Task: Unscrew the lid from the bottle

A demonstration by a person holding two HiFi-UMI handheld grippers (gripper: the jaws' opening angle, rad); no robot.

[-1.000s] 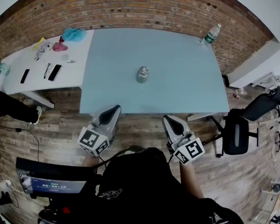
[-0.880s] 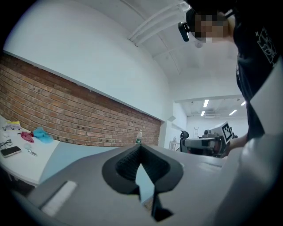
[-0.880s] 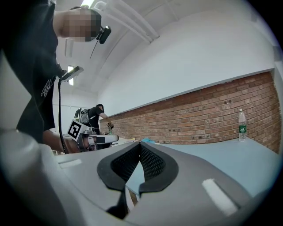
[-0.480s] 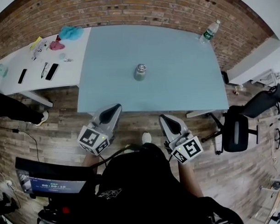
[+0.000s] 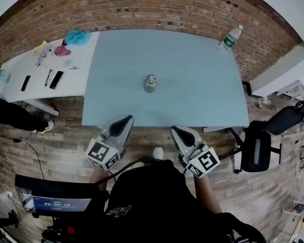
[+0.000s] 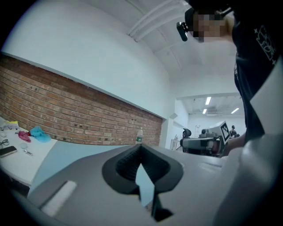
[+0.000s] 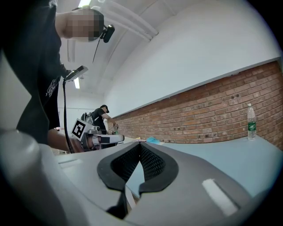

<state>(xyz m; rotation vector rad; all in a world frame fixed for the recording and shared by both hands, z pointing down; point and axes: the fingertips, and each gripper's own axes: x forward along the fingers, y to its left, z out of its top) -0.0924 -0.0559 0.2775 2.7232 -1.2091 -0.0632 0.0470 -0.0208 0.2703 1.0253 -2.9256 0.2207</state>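
Note:
A small grey metal bottle (image 5: 150, 83) with its lid on stands upright in the middle of the pale blue table (image 5: 201, 92). Both grippers hover at the table's near edge, well short of the bottle. My left gripper (image 5: 124, 120) is shut with nothing in it, its tips just over the table's front edge. My right gripper (image 5: 178, 131) is also shut and empty, just off that edge. In the left gripper view the left gripper (image 6: 140, 148) shows closed jaws, and in the right gripper view the right gripper (image 7: 139, 148) does too. The jaws hide the metal bottle in both gripper views.
A clear plastic water bottle (image 5: 230, 38) stands at the table's far right corner by the brick wall. A white table (image 5: 21, 73) at the left carries phones, glasses and a teal cloth (image 5: 78, 36). A black office chair (image 5: 257, 144) stands to the right, a screen (image 5: 50, 202) at lower left.
My left gripper has shifted slightly along the table's front edge. The right gripper has hardly moved, and both stay shut.

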